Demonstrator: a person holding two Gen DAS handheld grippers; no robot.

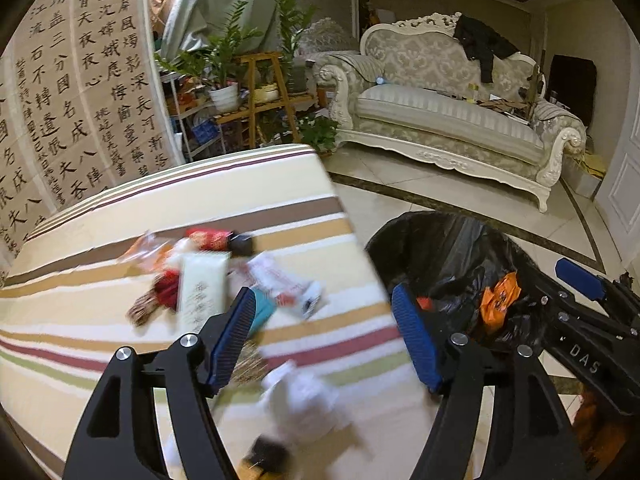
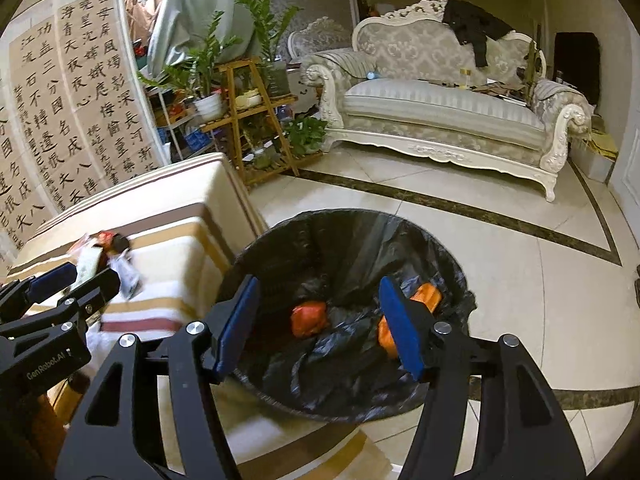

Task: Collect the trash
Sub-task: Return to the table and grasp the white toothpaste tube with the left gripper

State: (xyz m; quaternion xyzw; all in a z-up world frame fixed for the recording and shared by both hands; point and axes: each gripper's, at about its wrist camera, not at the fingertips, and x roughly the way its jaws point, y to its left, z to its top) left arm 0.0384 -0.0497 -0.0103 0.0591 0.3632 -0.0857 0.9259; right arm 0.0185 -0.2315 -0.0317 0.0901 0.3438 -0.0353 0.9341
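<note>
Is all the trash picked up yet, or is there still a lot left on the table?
Not yet. Some is done: orange wrappers already lie in the black-lined trash bin. Nothing is in hand: the right gripper hangs open over the bin, and the left gripper is open above the striped table. Left: a pile of wrappers and crumpled white paper.

Floor [image 2: 500,264]: pale glossy tiles with dark inlaid border bands.
Left wall: calligraphy panels [image 1: 80,92], black characters on tan paper.
Far wall: ornate cream sofa [image 1: 452,116], carved frame, black garment [image 1: 480,46] draped over the backrest.
Corner: wooden plant stand [image 2: 256,120], leafy potted plants [image 1: 224,56], grey drape [image 2: 192,12] behind.
Light: dim, warm, indoor.
</note>
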